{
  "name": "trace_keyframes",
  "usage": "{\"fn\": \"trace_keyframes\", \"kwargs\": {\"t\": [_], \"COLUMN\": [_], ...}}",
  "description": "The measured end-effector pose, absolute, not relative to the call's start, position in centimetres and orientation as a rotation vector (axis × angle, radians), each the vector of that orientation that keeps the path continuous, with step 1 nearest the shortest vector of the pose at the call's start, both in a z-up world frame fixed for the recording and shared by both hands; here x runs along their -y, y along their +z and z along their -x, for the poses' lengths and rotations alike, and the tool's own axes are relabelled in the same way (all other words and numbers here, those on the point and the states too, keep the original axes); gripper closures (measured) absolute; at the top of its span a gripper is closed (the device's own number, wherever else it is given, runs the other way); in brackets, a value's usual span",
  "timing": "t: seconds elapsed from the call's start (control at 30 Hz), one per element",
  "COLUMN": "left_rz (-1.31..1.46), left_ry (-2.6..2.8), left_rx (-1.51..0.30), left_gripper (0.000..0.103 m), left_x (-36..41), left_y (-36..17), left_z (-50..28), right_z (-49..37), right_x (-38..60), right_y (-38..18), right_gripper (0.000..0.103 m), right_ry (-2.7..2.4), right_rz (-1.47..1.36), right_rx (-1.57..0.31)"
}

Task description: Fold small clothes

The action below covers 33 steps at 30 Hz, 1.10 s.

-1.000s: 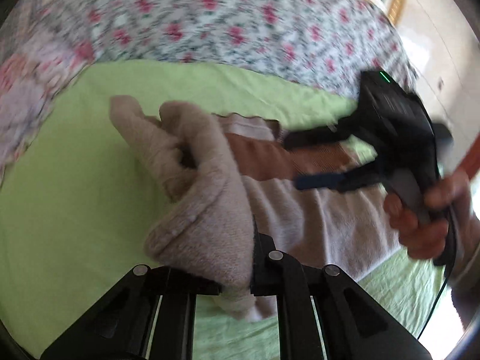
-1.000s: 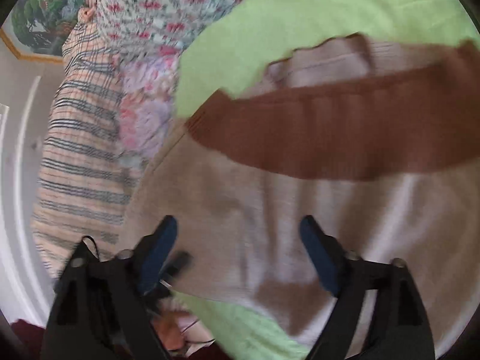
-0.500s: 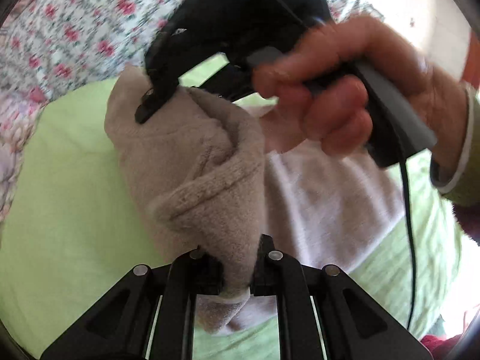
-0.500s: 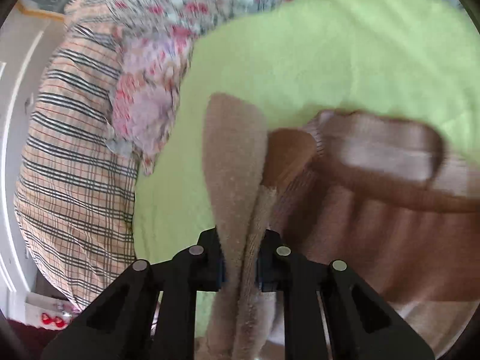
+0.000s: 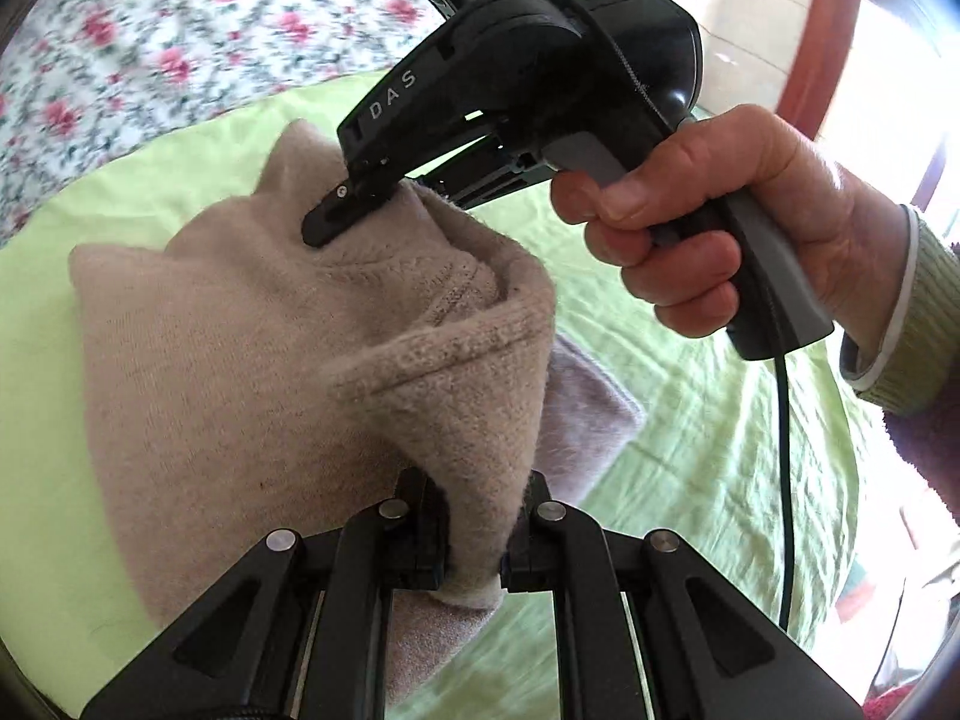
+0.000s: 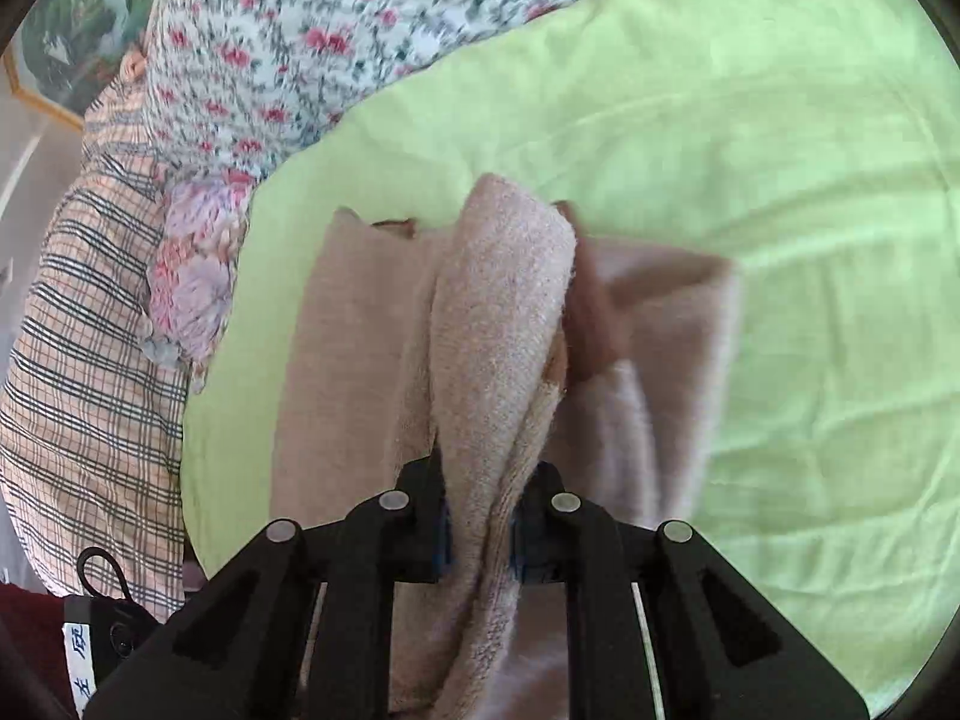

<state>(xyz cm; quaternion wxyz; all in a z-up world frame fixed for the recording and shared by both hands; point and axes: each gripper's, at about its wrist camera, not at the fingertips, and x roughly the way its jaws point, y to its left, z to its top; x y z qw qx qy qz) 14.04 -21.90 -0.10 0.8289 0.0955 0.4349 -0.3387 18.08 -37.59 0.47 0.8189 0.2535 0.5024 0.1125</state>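
A small beige knit sweater (image 5: 240,360) with a brown band lies partly lifted over the green sheet (image 5: 690,420). My left gripper (image 5: 474,528) is shut on a bunched fold of its beige edge. My right gripper (image 6: 480,516) is shut on another fold of the same sweater (image 6: 504,312); in the left wrist view the right gripper's fingertips (image 5: 336,213) pinch the cloth at the upper middle, held by a hand (image 5: 708,228). The brown band (image 6: 594,324) shows only as a sliver behind the raised fold.
A floral quilt (image 6: 300,30) borders the green sheet (image 6: 780,180) at the back. A plaid cloth (image 6: 90,300) lies at the left edge in the right wrist view. A black cable (image 5: 786,480) hangs from the right gripper's handle.
The right gripper, open a second ago, has shut on a sweater fold. Both grippers have carried their folds across, so the brown band is now mostly covered.
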Motion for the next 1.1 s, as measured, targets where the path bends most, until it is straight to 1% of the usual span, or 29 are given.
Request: {"fn": "trace_keyframes", "kwargs": {"t": [0.1,0.2,0.23,0.3,0.37,0.4,0.43,0.47,0.5,0.53,0.57,0.6,0.63,0.7,0.8,0.9,1.1], "left_rz": [-0.190,-0.182,-0.173,-0.155,-0.124,-0.101,-0.085,-0.065,-0.039,-0.021,-0.008,0.014,0.039,0.097,0.260,0.379,0.433], "left_ry": [-0.721,-0.724,-0.727,-0.736,-0.751,-0.759,-0.761,-0.761,-0.753,-0.735,-0.717,-0.686,-0.645,-0.558,-0.480,-0.486,-0.561], "left_rx": [-0.953,-0.985,-0.997,-1.009,-1.037,-1.059,-1.070,-1.073,-1.068,-1.061,-1.053,-1.041,-1.039,-1.051,-1.129,-1.193,-1.247], "left_gripper": [0.093,0.091,0.088,0.087,0.080,0.074,0.067,0.063,0.053,0.041,0.038,0.033,0.026,0.019,0.019,0.019,0.017], "left_x": [22.6,22.6,22.4,21.3,20.3,19.5,18.8,17.9,16.6,15.4,14.9,13.4,11.9,9.0,5.3,4.1,5.1], "left_y": [-0.8,-1.6,-1.8,-1.7,-1.3,-0.8,-0.4,0.2,1.1,1.9,2.2,2.8,3.2,3.2,0.8,-1.6,-5.4], "left_z": [-14.6,-15.4,-15.7,-16.3,-16.2,-16.3,-16.3,-16.3,-16.3,-16.4,-16.1,-16.1,-16.5,-18.3,-21.9,-24.9,-27.3], "right_z": [-17.8,-17.6,-17.4,-17.0,-16.4,-16.0,-15.7,-15.3,-14.6,-14.1,-13.5,-13.1,-12.9,-12.8,-13.4,-14.1,-14.4], "right_x": [38.1,38.2,38.5,39.0,39.4,39.4,39.5,39.5,39.6,39.9,40.0,40.3,40.6,40.6,39.9,39.4,38.8], "right_y": [-0.2,-1.2,-1.5,-1.4,-1.0,-0.5,-0.2,0.1,0.6,0.8,1.0,1.0,0.7,-0.1,-1.5,-2.6,-3.2], "right_gripper": [0.087,0.087,0.086,0.080,0.075,0.073,0.066,0.058,0.041,0.026,0.020,0.019,0.018,0.017,0.017,0.017,0.017], "right_ry": [0.233,0.209,0.203,0.179,0.152,0.124,0.101,0.074,0.034,0.027,0.037,0.058,0.091,0.149,0.155,0.175,0.170], "right_rz": [-0.560,-0.529,-0.545,-0.569,-0.558,-0.550,-0.540,-0.526,-0.504,-0.501,-0.517,-0.543,-0.582,-0.646,-0.651,-0.647,-0.645], "right_rx": [-1.052,-1.073,-1.066,-1.039,-1.021,-1.010,-1.004,-1.003,-1.000,-0.992,-0.975,-0.966,-0.963,-0.981,-1.024,-1.045,-1.029]}}
